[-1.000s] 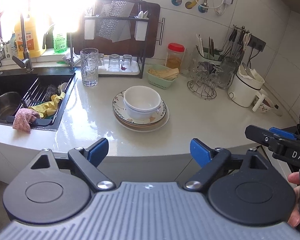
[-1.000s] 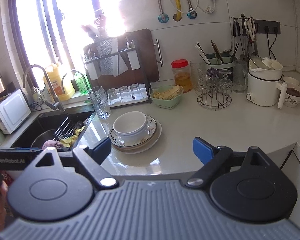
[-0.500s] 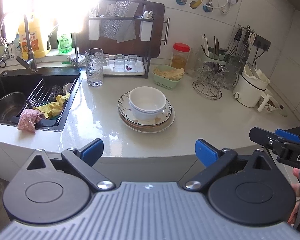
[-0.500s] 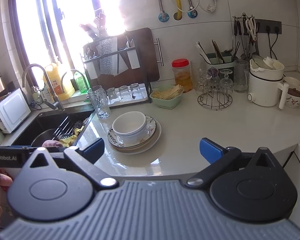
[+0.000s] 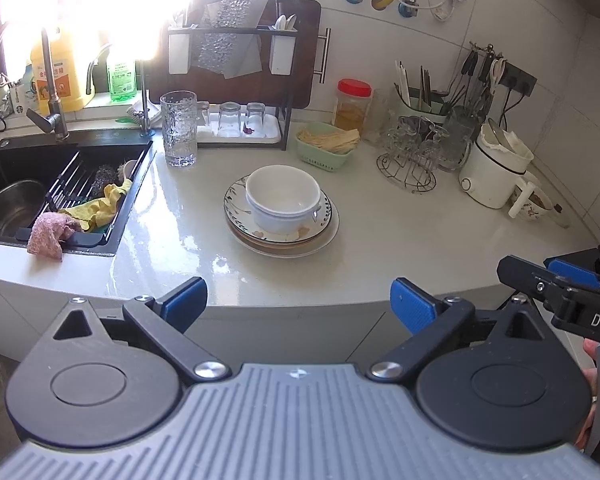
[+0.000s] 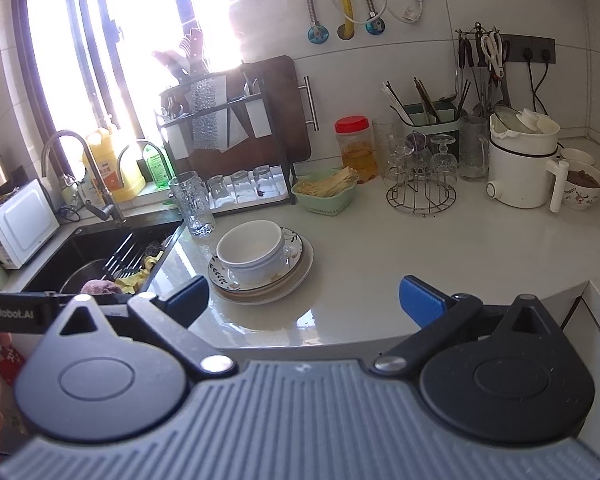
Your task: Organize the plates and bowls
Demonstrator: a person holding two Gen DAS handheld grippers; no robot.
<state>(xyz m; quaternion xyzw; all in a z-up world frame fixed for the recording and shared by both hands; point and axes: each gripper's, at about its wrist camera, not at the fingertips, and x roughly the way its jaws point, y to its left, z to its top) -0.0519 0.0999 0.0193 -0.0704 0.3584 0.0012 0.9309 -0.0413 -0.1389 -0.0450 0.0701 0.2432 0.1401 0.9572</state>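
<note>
Two nested white bowls [image 5: 283,199] [image 6: 253,252] sit on a stack of patterned plates [image 5: 324,232] [image 6: 300,266] in the middle of the pale counter. My left gripper [image 5: 300,304] hangs open in front of the counter's edge, well short of the stack, with nothing between its blue pads. Off the counter's front edge my right gripper [image 6: 304,300] is likewise open and empty; its fingers [image 5: 568,274] also show at the right of the left wrist view, held by a hand.
A black sink [image 5: 28,184] with a steel pot, rack and cloths lies left. A tall glass [image 5: 179,128], a rack of glasses [image 5: 236,120], a green basket [image 5: 326,146], a wire glass stand [image 5: 414,156] and a white kettle [image 5: 496,172] line the back.
Both grippers' jaws have spread wider. Both views have drawn back slightly from the counter; the stack of dishes has not moved.
</note>
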